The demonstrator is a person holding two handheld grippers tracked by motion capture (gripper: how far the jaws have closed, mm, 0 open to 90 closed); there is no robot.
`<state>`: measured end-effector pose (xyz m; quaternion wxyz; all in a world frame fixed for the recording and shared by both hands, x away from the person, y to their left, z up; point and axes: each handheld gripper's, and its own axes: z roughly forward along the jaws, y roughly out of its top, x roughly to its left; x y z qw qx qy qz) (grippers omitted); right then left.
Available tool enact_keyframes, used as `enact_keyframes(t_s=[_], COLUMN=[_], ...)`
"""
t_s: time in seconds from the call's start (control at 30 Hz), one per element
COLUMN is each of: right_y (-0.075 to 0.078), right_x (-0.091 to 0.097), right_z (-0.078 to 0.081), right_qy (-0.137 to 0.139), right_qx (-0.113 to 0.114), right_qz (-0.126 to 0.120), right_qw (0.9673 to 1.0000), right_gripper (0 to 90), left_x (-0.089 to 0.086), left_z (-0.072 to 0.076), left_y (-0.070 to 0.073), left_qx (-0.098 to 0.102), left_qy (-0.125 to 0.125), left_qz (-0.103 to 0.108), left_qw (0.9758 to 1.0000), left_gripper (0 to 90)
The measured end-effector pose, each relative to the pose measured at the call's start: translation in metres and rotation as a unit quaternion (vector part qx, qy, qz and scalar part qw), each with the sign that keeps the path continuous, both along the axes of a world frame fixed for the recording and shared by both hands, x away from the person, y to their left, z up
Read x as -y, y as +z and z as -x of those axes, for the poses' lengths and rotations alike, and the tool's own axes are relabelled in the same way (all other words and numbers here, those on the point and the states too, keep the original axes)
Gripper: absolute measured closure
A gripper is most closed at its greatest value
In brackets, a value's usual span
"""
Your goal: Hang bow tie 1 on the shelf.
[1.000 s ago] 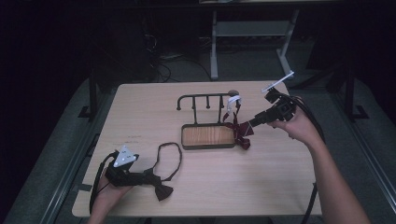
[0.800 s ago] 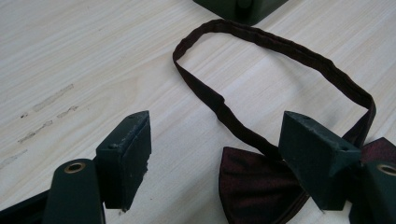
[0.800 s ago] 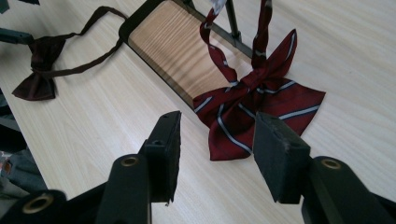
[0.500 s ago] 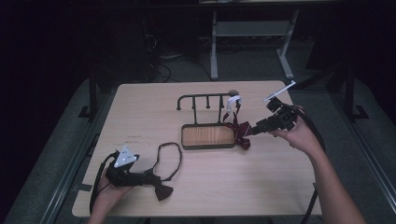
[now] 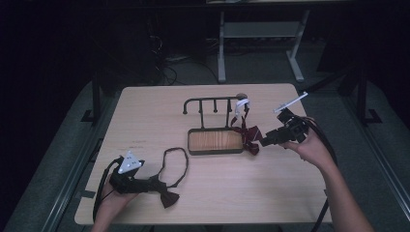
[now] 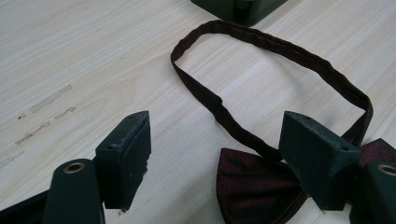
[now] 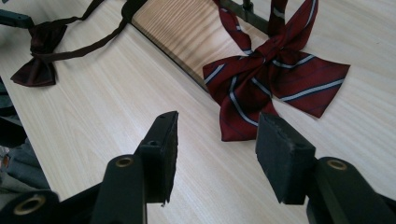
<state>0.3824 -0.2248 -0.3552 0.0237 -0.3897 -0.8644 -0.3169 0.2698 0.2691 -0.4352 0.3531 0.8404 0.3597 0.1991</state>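
Observation:
A red striped bow tie [image 5: 247, 136] lies on the table by the right end of a black hook rack [image 5: 212, 102], its band running up to the rack's right hook. My right gripper [image 5: 267, 140] stands just right of it, jaws open and just opening wider, nothing between them. In the right gripper view the striped bow tie [image 7: 275, 79] lies ahead of the right gripper [image 7: 217, 140]. A dark maroon bow tie [image 5: 168, 197] with a looped band [image 5: 175, 163] lies front left. My left gripper [image 6: 215, 154] is open, with the edge of the maroon bow tie [image 6: 257, 186] between its jaws, unpressed.
The rack stands on a black tray with a wooden floor [image 5: 215, 141] mid-table. A white tag [image 5: 241, 103] hangs at the rack's right end. The table's front edge [image 5: 203, 223] runs close under both hands. A desk frame [image 5: 256, 34] stands beyond the table.
My right gripper has come down and toward the near side, ending low beside the striped bow tie. The left gripper and the maroon bow tie have stayed where they were.

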Motion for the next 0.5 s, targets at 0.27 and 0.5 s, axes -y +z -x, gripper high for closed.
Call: enact_keyframes(t_s=[0.27,0.5], right_y=[-0.005,-0.011], right_x=[0.001,0.004], right_z=[0.007,0.016], right_qy=[0.0,0.001], right_qx=[0.002,0.001], right_qz=[-0.007,-0.011], right_qw=[1.0,0.9999], right_gripper=[47.5,45.6], left_x=[0.0,0.001], left_z=[0.0,0.0], left_y=[0.0,0.0], left_qx=[0.0,0.0], left_qy=[0.0,-0.001], left_qz=[0.0,-0.001], left_qw=[1.0,1.0], left_gripper=[25.7,25.7])
